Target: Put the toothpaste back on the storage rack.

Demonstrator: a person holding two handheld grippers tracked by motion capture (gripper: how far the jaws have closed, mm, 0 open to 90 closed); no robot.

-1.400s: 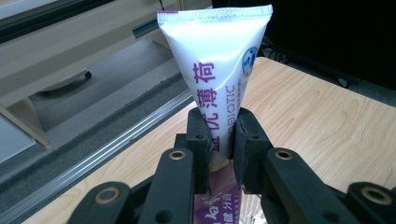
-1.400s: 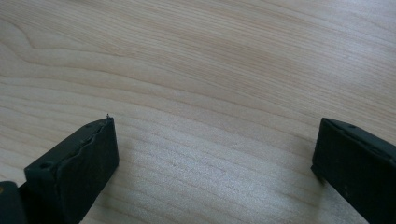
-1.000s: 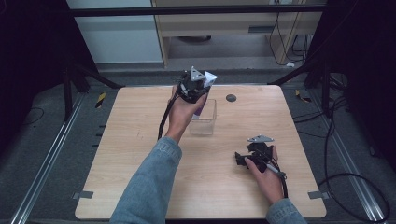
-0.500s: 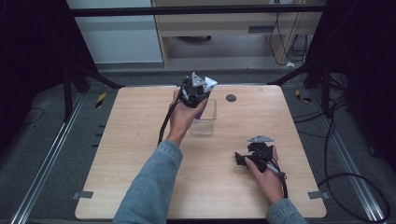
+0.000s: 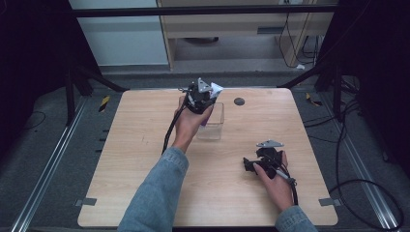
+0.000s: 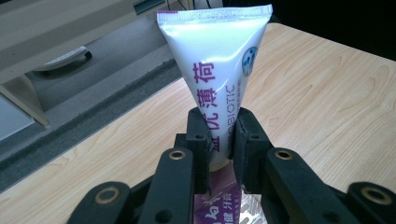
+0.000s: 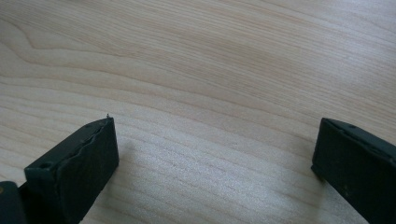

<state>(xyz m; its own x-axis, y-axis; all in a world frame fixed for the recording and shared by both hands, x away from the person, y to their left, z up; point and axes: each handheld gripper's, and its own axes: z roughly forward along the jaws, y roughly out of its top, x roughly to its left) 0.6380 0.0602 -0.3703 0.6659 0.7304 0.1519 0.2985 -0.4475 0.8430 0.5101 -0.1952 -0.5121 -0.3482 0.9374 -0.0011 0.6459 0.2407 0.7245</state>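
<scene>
A white tube [image 6: 219,60] with purple lettering stands upright between the jaws of my left gripper [image 6: 222,126], which is shut on its lower half. Its flat crimped end points up. In the high view the left gripper [image 5: 199,94] hangs over the near left edge of a clear plastic box [image 5: 215,126] at the table's far middle, with the tube's [image 5: 216,88] white end sticking out beside it. Something purple [image 6: 217,207] shows just below the jaws. My right gripper [image 5: 252,165] rests low over the table's near right, jaws wide apart [image 7: 215,149] with bare wood between them.
The wooden table [image 5: 135,145] has a small dark round mark [image 5: 239,101] near its far edge, right of the box. A black cable [image 5: 170,130] trails from the left gripper along the forearm. Dark floor, rails and cables surround the table.
The left gripper with the tube has dipped slightly toward the clear box. The right hand has stayed still.
</scene>
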